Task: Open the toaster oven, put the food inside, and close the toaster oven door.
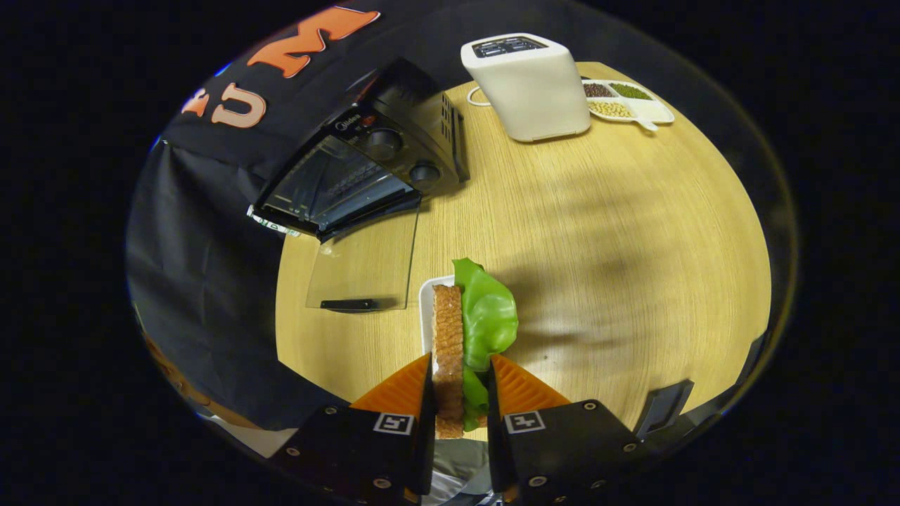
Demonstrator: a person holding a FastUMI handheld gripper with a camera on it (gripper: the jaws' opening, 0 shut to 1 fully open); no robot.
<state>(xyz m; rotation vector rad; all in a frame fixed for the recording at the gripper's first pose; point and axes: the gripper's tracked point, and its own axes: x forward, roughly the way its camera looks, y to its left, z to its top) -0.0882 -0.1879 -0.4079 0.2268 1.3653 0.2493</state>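
My gripper [458,383] is shut on the food, a brown toasted slice [447,337] with a green lettuce leaf [489,316] pressed against its right side. Both orange fingers [401,390] squeeze it, and it stands on edge, lifted above a white plate [426,309] just ahead. The black toaster oven [365,172] sits beyond, to the left, at the table's far edge. Its glass door [362,263] lies folded down flat over the table, with its dark handle [348,304] nearest me. The oven's cavity is open.
A white pop-up toaster [531,84] stands at the far side of the round wooden table [619,232]. Behind it lies a white divided dish [629,102] with beans and grains. A black cloth wall hangs behind the oven.
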